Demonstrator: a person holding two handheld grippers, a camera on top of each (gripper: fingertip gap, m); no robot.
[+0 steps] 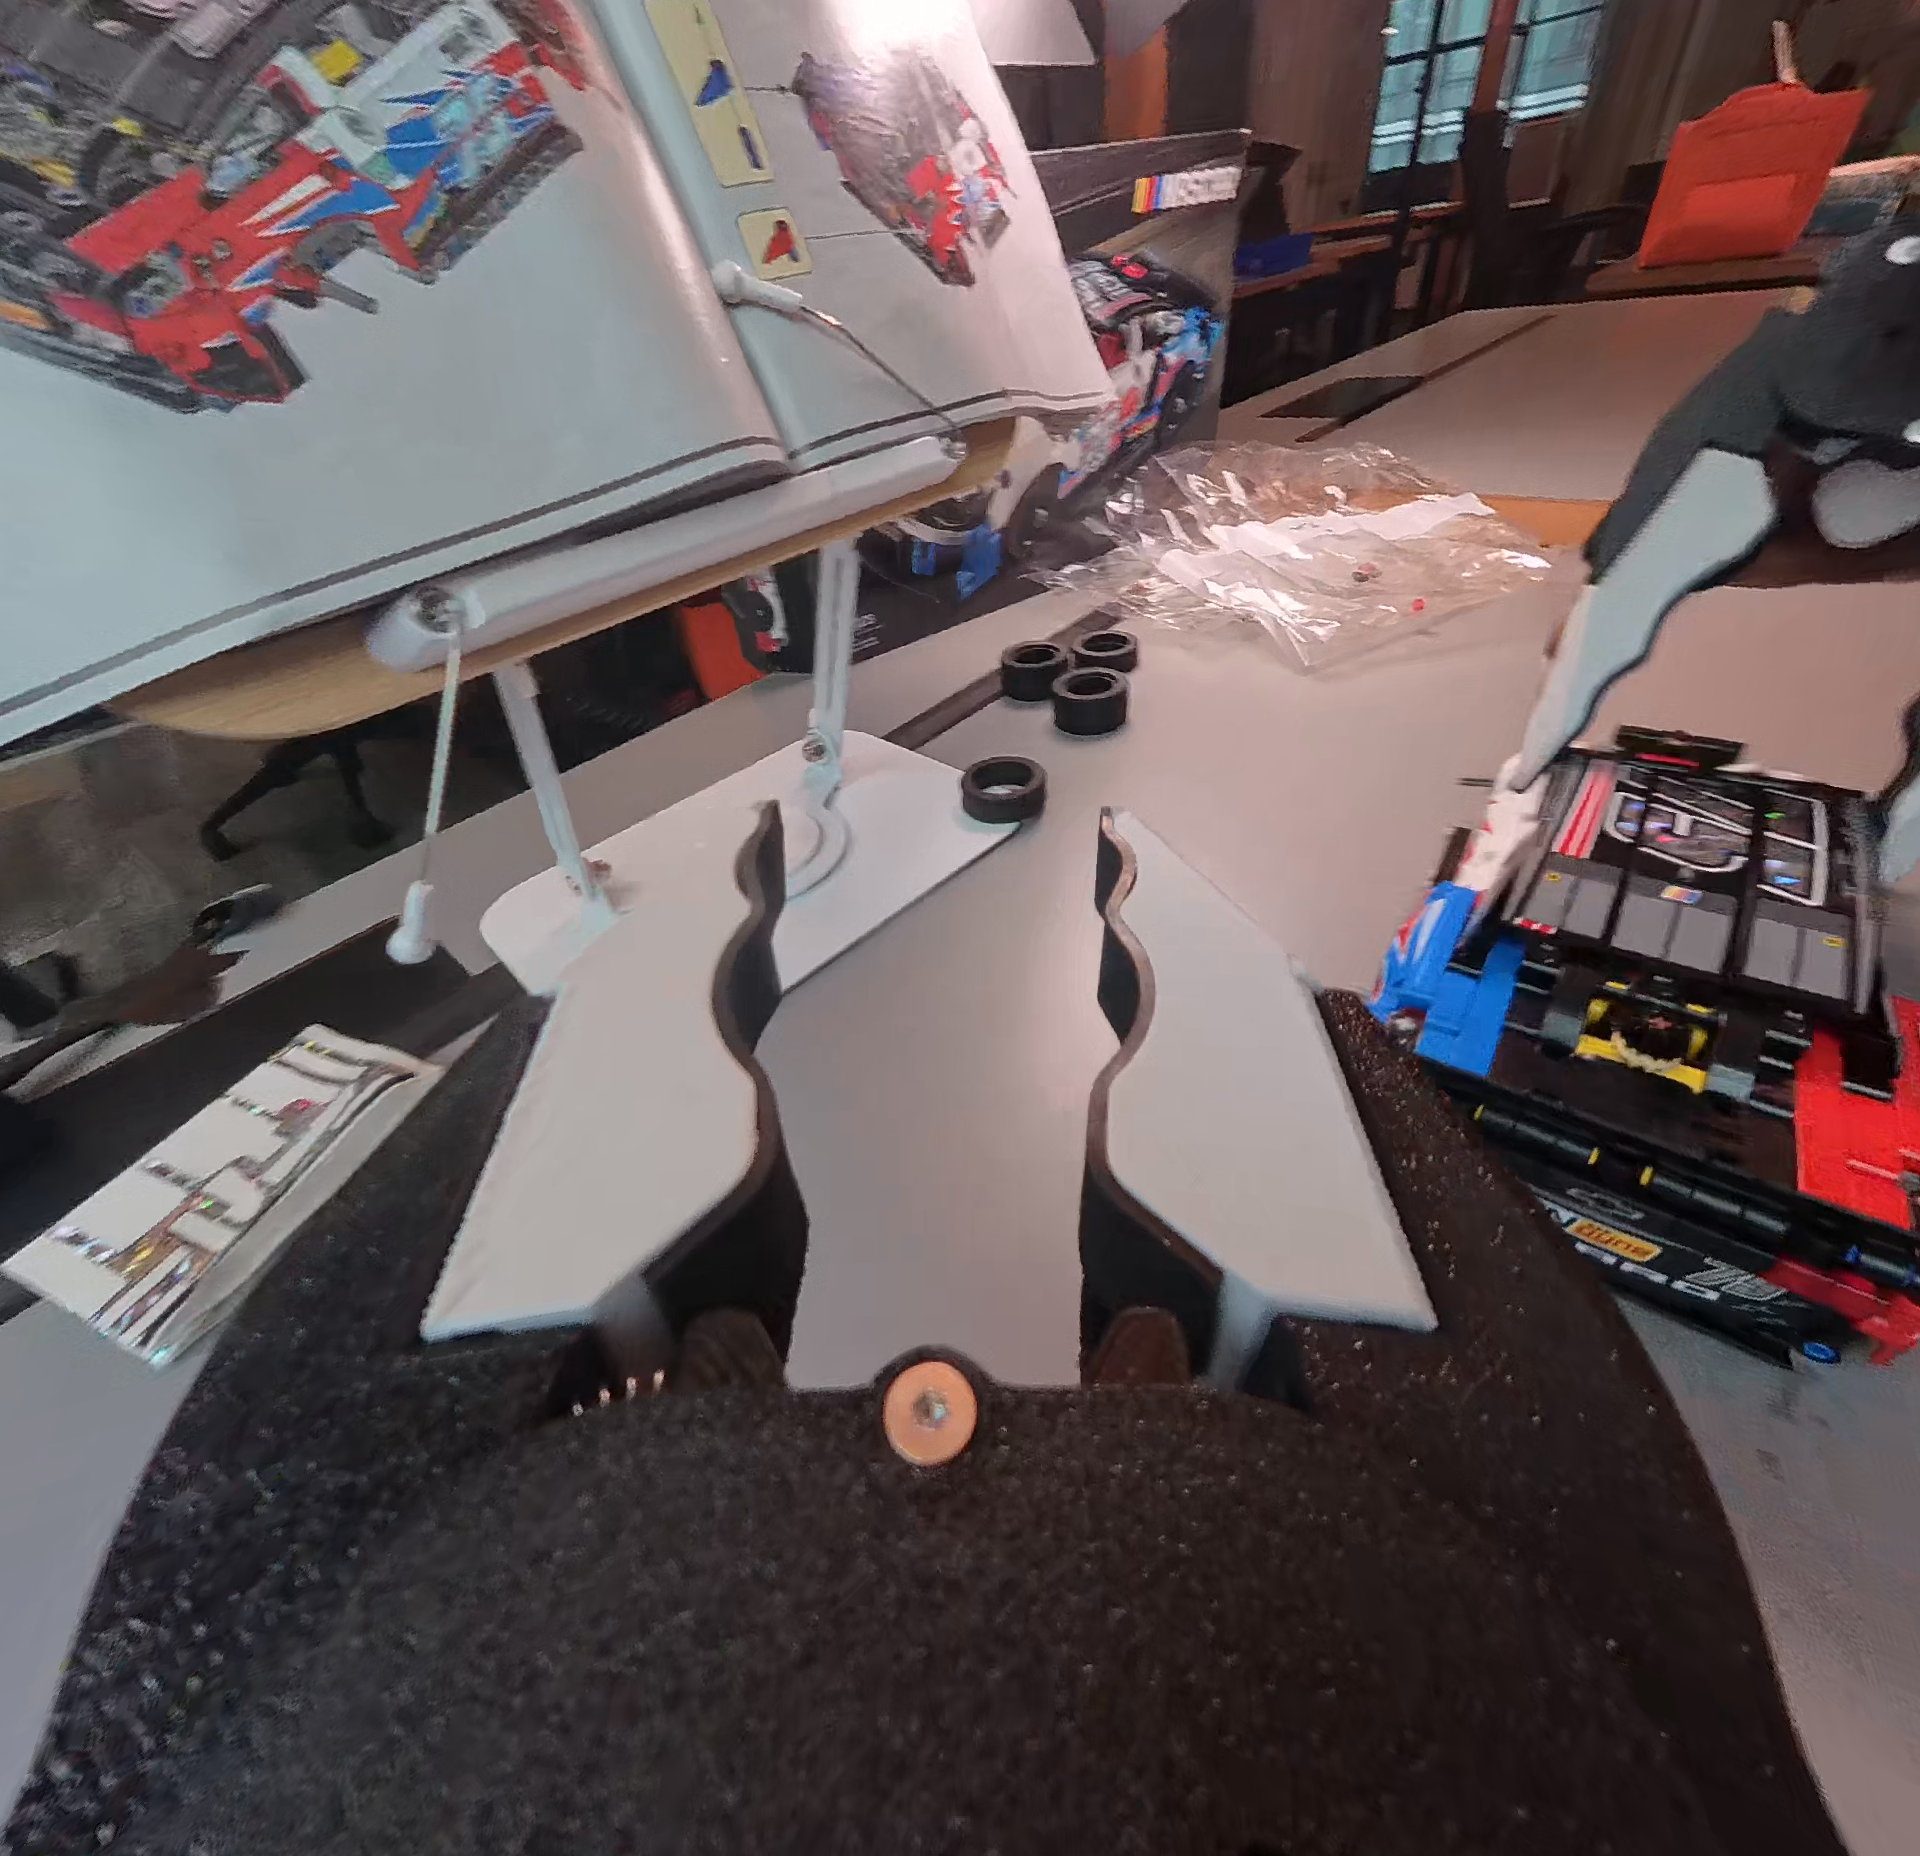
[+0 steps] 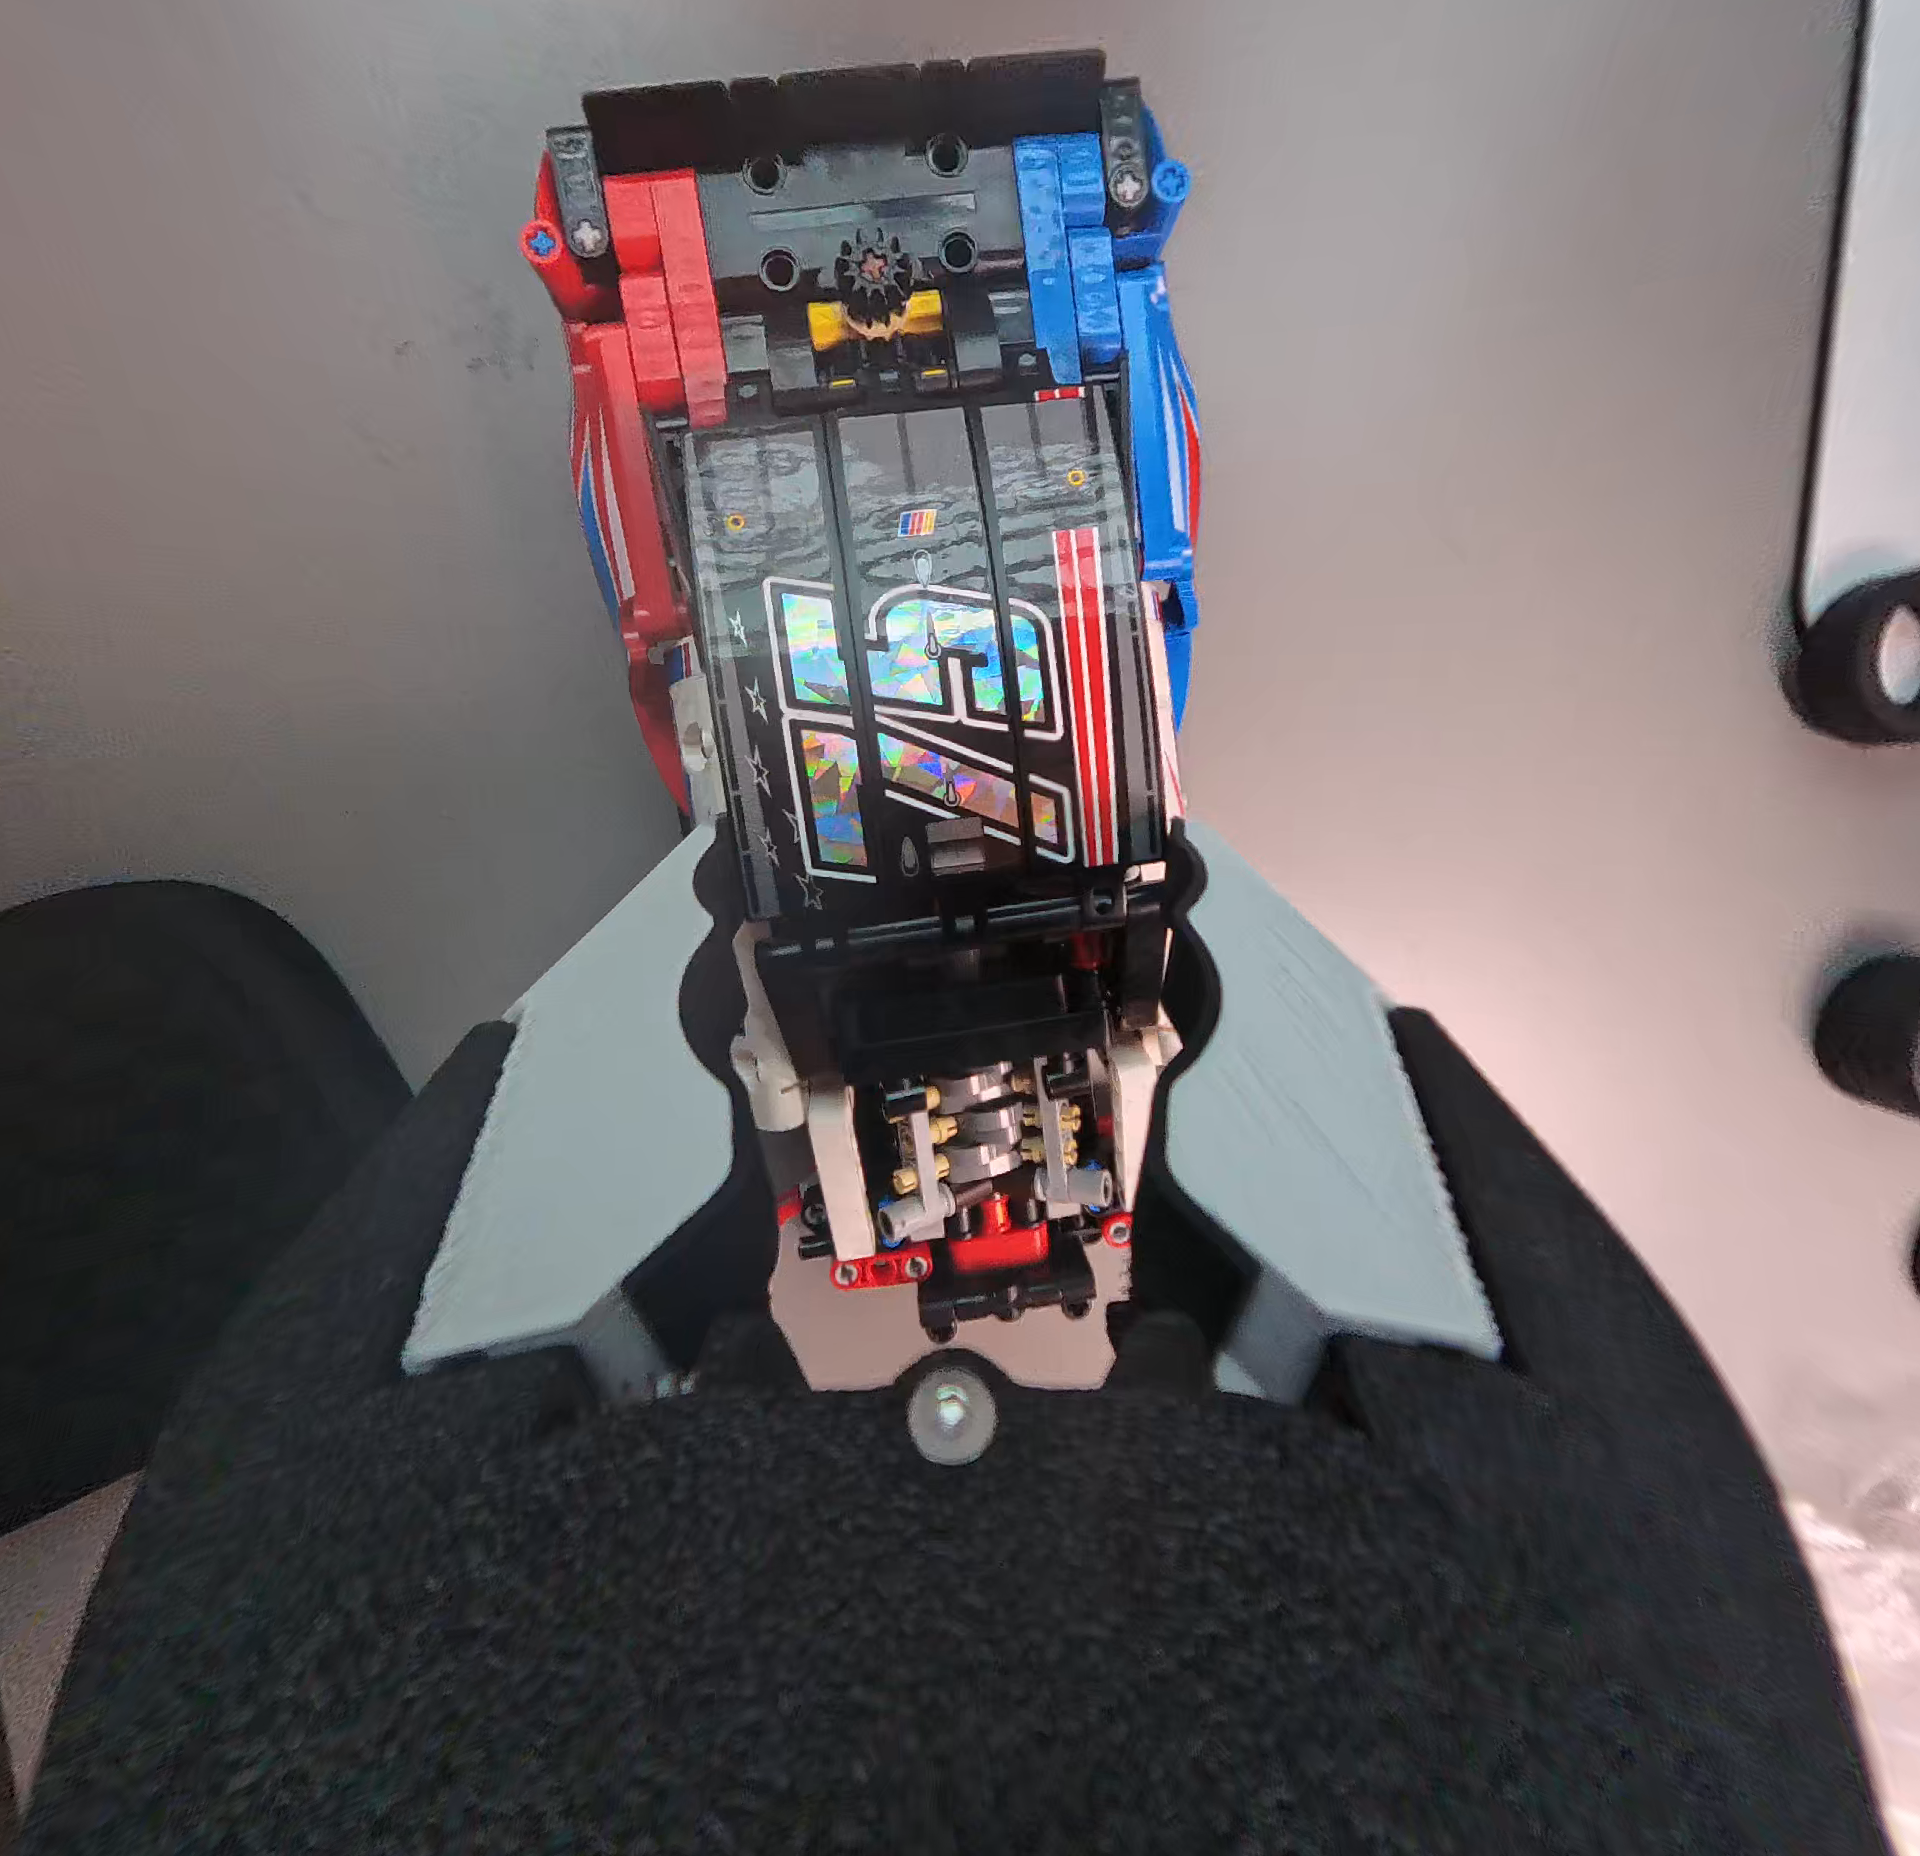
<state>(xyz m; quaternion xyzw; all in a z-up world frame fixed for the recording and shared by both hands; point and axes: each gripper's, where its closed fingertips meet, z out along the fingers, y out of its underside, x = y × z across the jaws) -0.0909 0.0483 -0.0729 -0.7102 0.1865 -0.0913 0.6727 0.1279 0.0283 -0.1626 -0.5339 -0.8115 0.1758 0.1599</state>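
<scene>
A brick-built race car (image 2: 914, 580) with a black roof, red left side and blue right side lies on the grey table (image 2: 312, 352). My right gripper (image 2: 951, 866) is shut on the model car, its grey fingers (image 2: 582, 1131) pressing both sides near the exposed engine. In the left wrist view the car (image 1: 1662, 933) is at the right, with the right gripper (image 1: 1709, 798) reaching down onto it. My left gripper (image 1: 935, 840) is open and empty over bare table. A loose black tyre (image 1: 1003, 788) lies just beyond its fingertips.
A white book stand (image 1: 665, 892) holds an open instruction booklet (image 1: 416, 300) at the upper left. Three more tyres (image 1: 1075, 668) lie behind, with crumpled plastic bags (image 1: 1299, 549) and the set's box (image 1: 1132, 352). A sticker sheet (image 1: 208, 1193) lies at the left. Tyres (image 2: 1860, 663) show at the right edge.
</scene>
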